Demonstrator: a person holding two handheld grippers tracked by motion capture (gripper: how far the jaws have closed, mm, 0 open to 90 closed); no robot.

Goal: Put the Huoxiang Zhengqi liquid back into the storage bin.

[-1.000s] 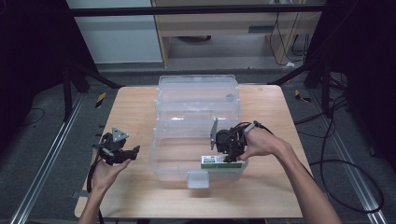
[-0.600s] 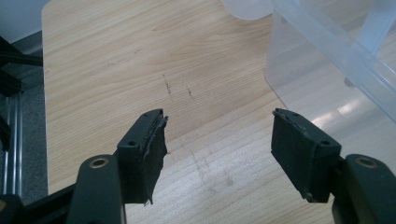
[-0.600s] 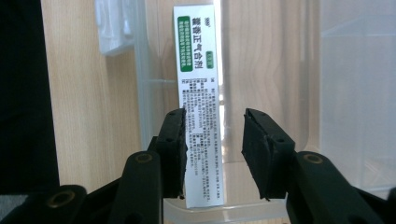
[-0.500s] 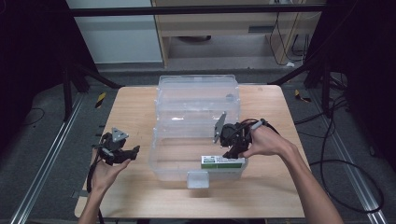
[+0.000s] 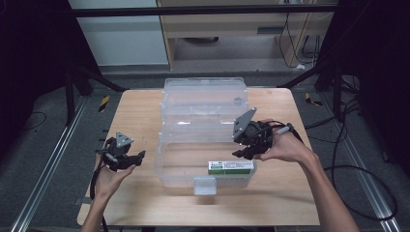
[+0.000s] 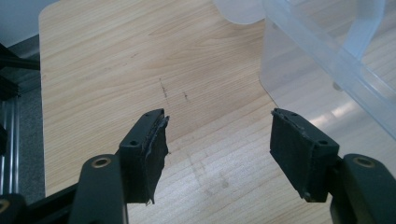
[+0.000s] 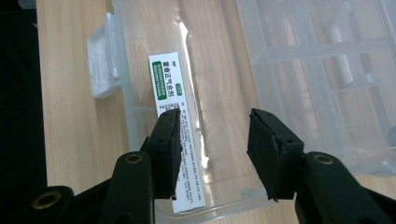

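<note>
A white carton with green ends [image 5: 231, 167] lies flat in the front right of a clear plastic bin [image 5: 167, 166]. In the right gripper view the carton [image 7: 170, 88] runs lengthwise along the bin's front wall. My right gripper [image 5: 243, 152] hovers just above and behind it. Its jaws [image 7: 215, 135] have just been opening and stand open with nothing between them. My left gripper [image 5: 137, 158] rests over the table left of the bin. It is open [image 6: 219, 140] and empty, with bare wood below it.
The bin's clear lid [image 5: 205, 99] lies open behind it, and its moulded compartments [image 7: 317, 70] show in the right gripper view. A white latch [image 5: 204, 185] sticks out from the bin's front wall. The wooden table [image 5: 130, 116] ends near dark frame posts.
My right gripper has lifted up and back from the carton, and its jaws have widened. The carton stays in the bin. The left gripper has not moved.
</note>
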